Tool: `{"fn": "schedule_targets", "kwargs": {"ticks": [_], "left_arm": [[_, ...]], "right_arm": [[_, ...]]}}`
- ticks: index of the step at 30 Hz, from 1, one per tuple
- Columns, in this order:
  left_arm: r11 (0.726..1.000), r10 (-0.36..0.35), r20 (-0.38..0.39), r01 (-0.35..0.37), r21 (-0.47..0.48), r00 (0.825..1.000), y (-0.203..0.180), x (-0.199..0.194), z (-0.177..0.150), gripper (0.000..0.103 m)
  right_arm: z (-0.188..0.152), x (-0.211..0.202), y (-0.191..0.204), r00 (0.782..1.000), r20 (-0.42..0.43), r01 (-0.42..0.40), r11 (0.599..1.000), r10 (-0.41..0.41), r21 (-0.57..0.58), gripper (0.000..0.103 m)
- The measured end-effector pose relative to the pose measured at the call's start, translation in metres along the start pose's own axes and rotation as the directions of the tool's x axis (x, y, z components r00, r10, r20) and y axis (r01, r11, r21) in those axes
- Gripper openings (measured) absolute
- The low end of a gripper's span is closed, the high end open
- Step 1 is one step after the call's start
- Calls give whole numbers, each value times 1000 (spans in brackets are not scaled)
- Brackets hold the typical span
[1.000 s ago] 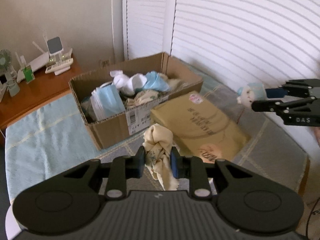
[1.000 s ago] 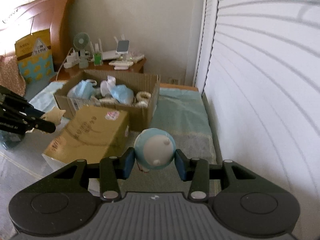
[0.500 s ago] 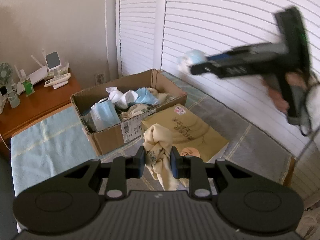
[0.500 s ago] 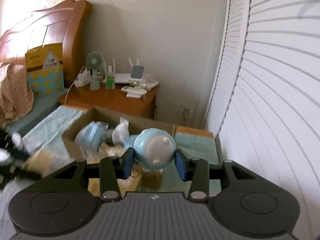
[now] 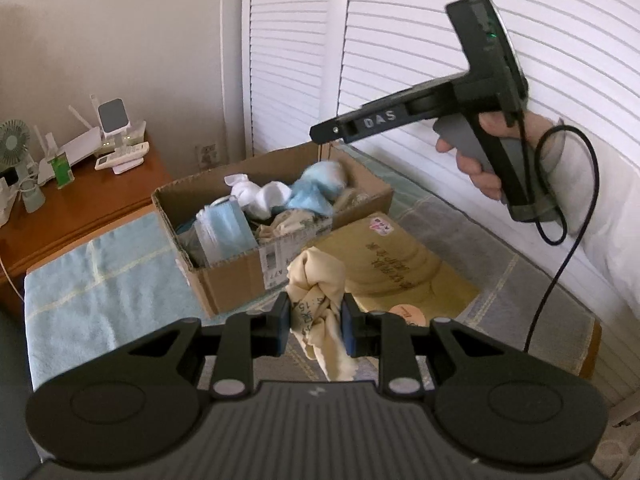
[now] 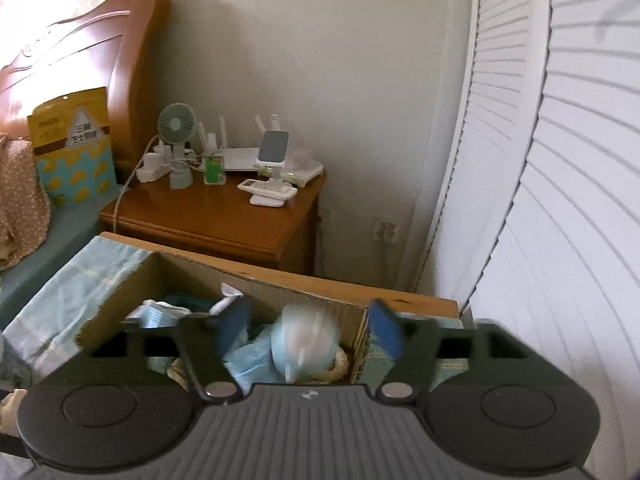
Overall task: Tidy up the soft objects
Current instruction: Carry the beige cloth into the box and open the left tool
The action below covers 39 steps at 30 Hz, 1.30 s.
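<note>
Cloth (image 5: 316, 300) in left gripper (image 5: 314, 322)

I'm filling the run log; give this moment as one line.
left gripper: shut on cream cloth | right gripper: just opened, blue plush ball dropping into cardboard box

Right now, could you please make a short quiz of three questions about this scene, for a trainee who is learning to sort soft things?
1. True or false: the left gripper is shut on the cream cloth.
2. Where is the blue plush toy?
A. between pressing pads of the right gripper
B. loose, over the cardboard box, the jaws having just been opening
C. on the wooden nightstand
3. Fill in: the flat parcel beside the box is ____ in colour.

Key: 1 true; 2 B; 3 yellow-brown.
</note>
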<state>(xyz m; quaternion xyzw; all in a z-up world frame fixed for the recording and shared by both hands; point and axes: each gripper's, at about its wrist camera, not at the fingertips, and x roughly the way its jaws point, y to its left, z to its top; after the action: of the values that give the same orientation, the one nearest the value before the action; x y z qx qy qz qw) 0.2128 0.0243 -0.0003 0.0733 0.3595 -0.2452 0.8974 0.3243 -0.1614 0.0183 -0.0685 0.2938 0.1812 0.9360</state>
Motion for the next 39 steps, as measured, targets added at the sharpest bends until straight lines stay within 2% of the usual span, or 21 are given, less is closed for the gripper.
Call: {"fn": "schedule_targets", "kwargs": {"ticks": [3, 4, 5, 12, 16, 21, 30, 39], "left_arm": [[1000, 3, -5, -3, 1, 1000, -1, 2, 1, 24], [1000, 2, -6, -2, 2, 1000, -1, 2, 2, 24], [1000, 1, -5, -1, 3, 1000, -2, 2, 3, 24], [1000, 13, -10, -13, 2, 1000, -6, 2, 12, 24], [1000, 26, -9, -26, 6, 1000, -9, 5, 24, 24], [999, 43, -6, -43, 10, 999, -9, 17, 46, 24], [996, 84, -14, -85, -20, 996, 3, 61, 85, 24], [995, 95, -35, -96, -29, 995, 10, 101, 116, 24]], "right_arm": [[-9, -8, 1, 1000, -8, -9, 1000, 9, 18, 97], [-11, -12, 1, 1000, -9, -13, 1000, 13, 24, 102], [-14, -17, 3, 1000, -6, -18, 999, 19, 29, 103], [-43, -65, 7, 1000, -3, -24, 997, 25, 77, 103], [-66, -89, 7, 1000, -4, -25, 993, 26, 115, 103], [-87, -109, 15, 1000, -17, -1, 994, 3, 110, 103], [-96, -120, 23, 1000, -14, 12, 997, -11, 70, 103], [-100, -119, 15, 1000, -12, 5, 994, -4, 107, 103]]}}
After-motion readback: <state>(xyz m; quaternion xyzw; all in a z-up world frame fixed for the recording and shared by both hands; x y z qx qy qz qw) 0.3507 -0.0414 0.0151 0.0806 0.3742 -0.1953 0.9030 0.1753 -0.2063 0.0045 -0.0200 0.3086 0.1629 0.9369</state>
